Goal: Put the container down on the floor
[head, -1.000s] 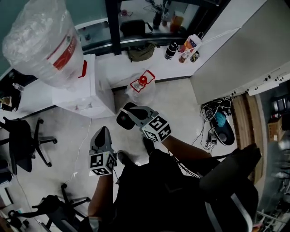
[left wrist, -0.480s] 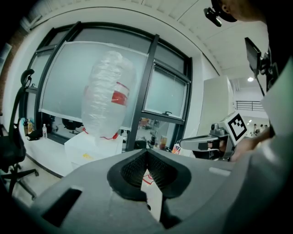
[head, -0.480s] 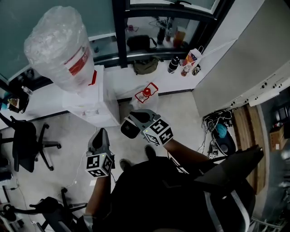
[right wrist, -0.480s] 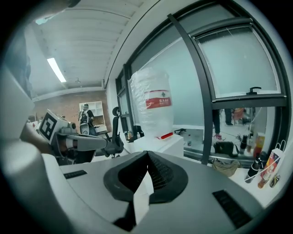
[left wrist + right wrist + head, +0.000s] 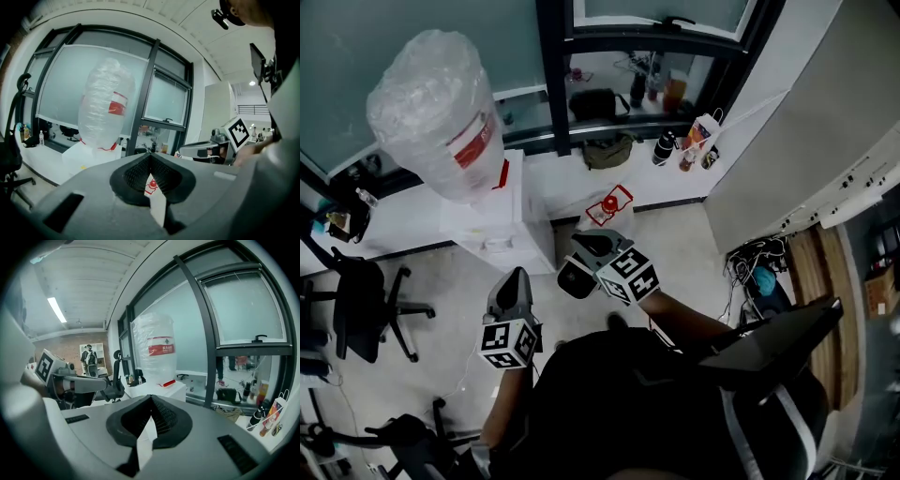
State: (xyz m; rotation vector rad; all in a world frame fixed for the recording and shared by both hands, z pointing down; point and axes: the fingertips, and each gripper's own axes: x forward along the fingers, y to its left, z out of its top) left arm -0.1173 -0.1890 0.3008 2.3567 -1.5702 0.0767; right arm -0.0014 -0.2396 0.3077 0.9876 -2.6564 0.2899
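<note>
Big wrapped water bottle (image 5: 431, 112) sits upside down on the white dispenser (image 5: 502, 225), likely in use. Small clear container (image 5: 608, 205) with a red cap stands on the floor just beside the dispenser, apparently already set down. Right gripper (image 5: 586, 248) and left gripper (image 5: 516, 281) hover above the floor, jaws closed, empty, clear of the container.

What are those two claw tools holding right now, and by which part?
Nothing. The left gripper and right gripper both have their jaws shut on empty air; the red-capped container stands free on the floor.
</note>
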